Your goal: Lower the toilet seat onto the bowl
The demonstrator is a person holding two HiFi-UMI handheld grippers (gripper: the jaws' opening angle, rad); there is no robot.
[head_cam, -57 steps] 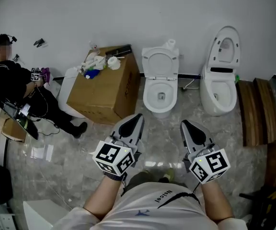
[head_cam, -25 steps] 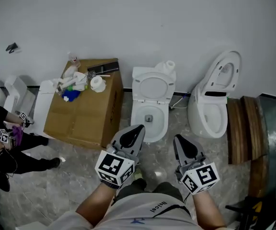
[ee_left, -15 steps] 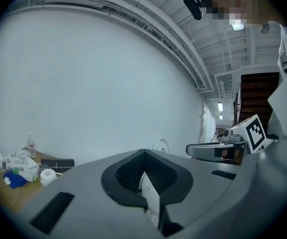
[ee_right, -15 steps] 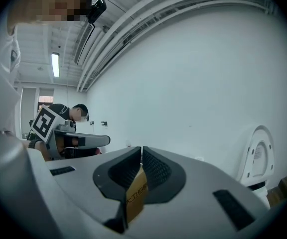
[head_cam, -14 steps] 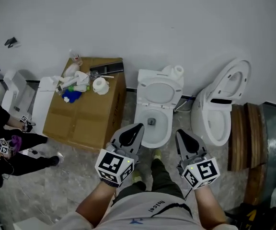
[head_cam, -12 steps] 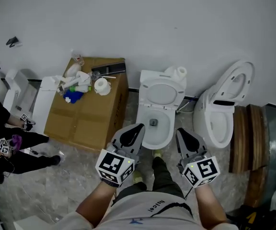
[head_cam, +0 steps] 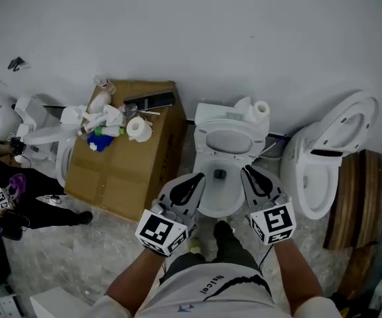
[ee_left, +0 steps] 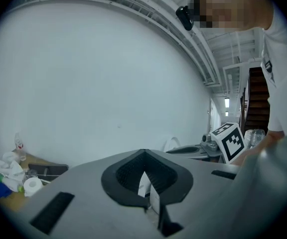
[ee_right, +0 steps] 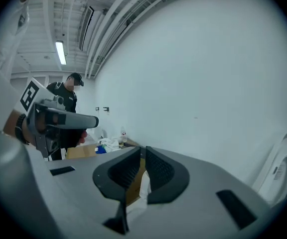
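Where my left hand-held gripper (head_cam: pixel 193 179) stands: low over the front of the bowl (head_cam: pixel 215 201), jaws together with nothing between them, tips pointing at the wall.
right hand-held gripper (head_cam: pixel 248 171): level with the left one on the other side of the bowl, jaws also closed and empty.
toilet seat (head_cam: pixel 229 140): raised, leaning back against the cistern (head_cam: pixel 212 112), just beyond both sets of tips. I cannot tell the seat from a lid behind it in this view.
bowl: open below the raised seat, its rim clear to receive it.
step in hand: as I read it, the reach to the seat's top edge, not yet made.
how I would do it: take one hand-held gripper up to the top edge of the seat and either open the jaws to pinch that edge or hook the closed tips behind it. I would tip it forward only past balance, then keep contact and slow it the whole way down so it does not slam on the rim.
toilet roll (head_cam: pixel 262 109): standing on the cistern's right corner, near the seat's top, so I would approach from the middle to avoid knocking it.
second toilet (head_cam: pixel 316 167): to the right, seat also up. I take the centre one as mine since both hand-held grippers face it.
cardboard box (head_cam: pixel 126 158): to the left, beside the bowl but out of the seat's path.
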